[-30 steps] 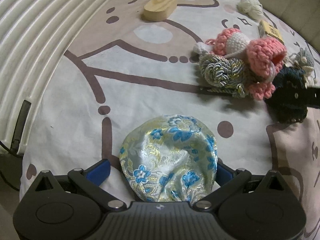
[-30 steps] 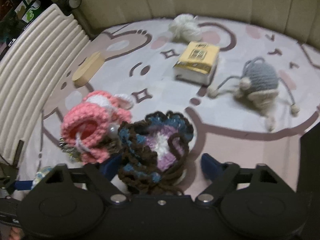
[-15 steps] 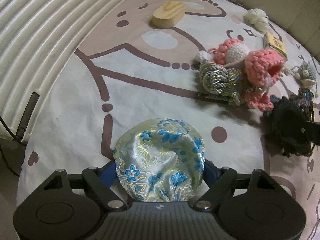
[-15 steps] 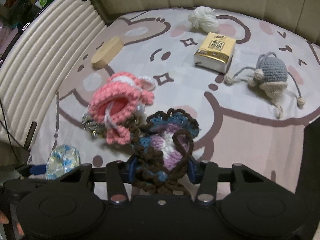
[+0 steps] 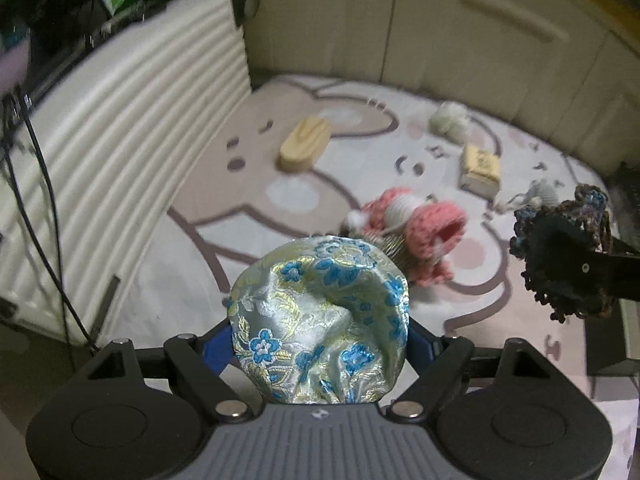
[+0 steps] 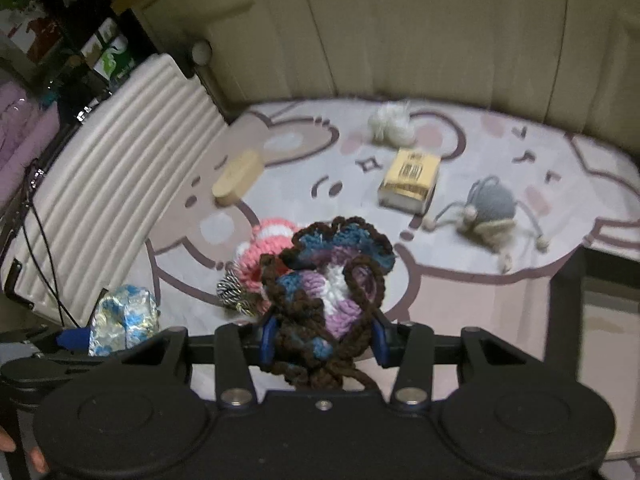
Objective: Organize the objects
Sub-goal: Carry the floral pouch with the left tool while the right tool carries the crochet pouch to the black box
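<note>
The right gripper [image 6: 323, 340] is clamped on a brown-edged crocheted pouch of blue, purple and white yarn [image 6: 332, 280], its blue fingers [image 6: 269, 338] pressing both sides. On the cartoon-print bed cover [image 6: 460, 292] beyond lie a pink crocheted item [image 6: 264, 246], an oval wooden block [image 6: 238, 178], a white yarn bundle [image 6: 390, 124], a yellow tissue pack [image 6: 410, 174] and a grey crocheted pouch with drawstrings [image 6: 490, 206]. At lower left, a blue-flowered silver brocade pouch [image 6: 122, 318] sits in the left gripper [image 6: 72, 340].

Dim room. A cartoon-printed sheet [image 6: 472, 292] covers the bed, a ribbed white pad [image 5: 120, 152] along its left edge, beige cabinet doors [image 6: 420, 28] behind, cluttered dark shelves [image 6: 60, 40] at left.
</note>
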Action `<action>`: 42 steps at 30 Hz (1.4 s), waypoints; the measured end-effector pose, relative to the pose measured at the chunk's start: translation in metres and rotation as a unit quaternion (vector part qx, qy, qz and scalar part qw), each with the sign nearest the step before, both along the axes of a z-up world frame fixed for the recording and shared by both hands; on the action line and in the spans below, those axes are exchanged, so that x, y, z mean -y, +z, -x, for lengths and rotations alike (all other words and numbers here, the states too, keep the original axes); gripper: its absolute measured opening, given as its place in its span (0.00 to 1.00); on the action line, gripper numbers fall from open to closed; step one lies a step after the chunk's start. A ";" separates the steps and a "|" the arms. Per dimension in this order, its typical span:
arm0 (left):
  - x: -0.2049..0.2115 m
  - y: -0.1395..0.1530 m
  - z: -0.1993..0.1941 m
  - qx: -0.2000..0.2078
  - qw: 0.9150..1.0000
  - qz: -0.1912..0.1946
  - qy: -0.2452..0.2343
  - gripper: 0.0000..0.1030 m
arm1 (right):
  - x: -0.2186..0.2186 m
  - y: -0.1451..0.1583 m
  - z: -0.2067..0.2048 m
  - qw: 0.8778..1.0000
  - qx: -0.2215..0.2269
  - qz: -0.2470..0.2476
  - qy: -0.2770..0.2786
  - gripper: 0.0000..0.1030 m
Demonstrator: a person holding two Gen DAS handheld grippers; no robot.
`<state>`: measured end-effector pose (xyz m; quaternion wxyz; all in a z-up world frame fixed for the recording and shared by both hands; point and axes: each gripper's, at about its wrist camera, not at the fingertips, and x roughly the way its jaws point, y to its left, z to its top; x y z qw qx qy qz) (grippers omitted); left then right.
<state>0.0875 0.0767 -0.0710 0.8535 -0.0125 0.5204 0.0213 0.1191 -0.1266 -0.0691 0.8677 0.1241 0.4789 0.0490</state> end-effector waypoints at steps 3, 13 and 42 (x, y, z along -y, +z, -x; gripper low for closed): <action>0.005 0.020 0.007 0.018 0.999 0.000 -0.033 0.81 | 0.000 0.019 0.013 1.000 0.018 0.010 -0.001 0.45; 0.023 0.071 0.029 0.068 0.995 0.001 -0.071 0.81 | 0.000 0.070 0.058 0.997 0.054 0.048 -0.015 0.45; 0.126 0.123 0.036 0.112 0.976 0.031 -0.185 0.81 | 0.083 0.117 0.132 0.987 0.062 0.098 -0.113 0.45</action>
